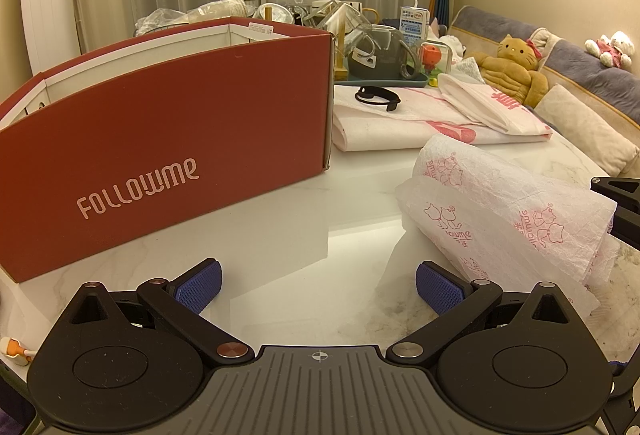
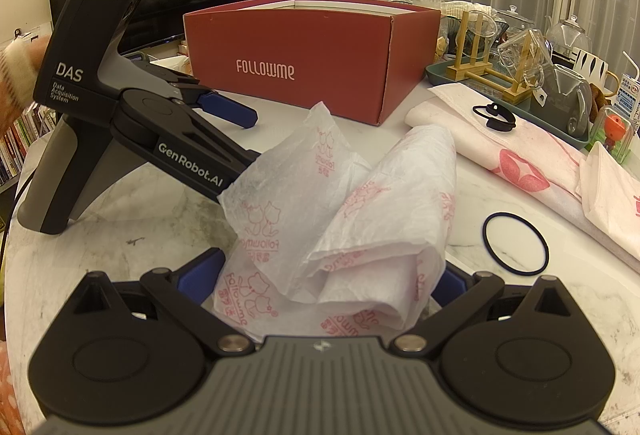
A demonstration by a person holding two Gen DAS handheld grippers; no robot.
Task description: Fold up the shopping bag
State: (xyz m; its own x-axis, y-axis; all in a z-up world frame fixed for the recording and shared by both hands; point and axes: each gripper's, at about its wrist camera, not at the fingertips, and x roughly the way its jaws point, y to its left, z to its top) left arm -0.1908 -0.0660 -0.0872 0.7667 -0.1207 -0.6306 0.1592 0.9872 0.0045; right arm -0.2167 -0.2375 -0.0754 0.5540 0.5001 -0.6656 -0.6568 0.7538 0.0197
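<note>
**A:** Where is the shopping bag?

**B:** A thin white bag printed with pink cartoon cats lies crumpled and loosely folded on the pale marble table, near the front edge. In the left wrist view it sits to the right of the left gripper, just beside its right finger.

**A:** What are the grippers doing?

**B:** The left gripper is spread wide with nothing between its blue pads, only bare tabletop. The right gripper is also splayed wide; the near end of the bag fills the gap between its fingers, but the fingers are not pressed onto it. Seen from the right wrist, the left gripper's far fingertip meets the bag's left edge.

**A:** What else is on the table?

**B:** A red box lettered "FOLLOWME" stands at the far side. To the right lie a folded pink-and-white cloth and a thin black ring.
</note>
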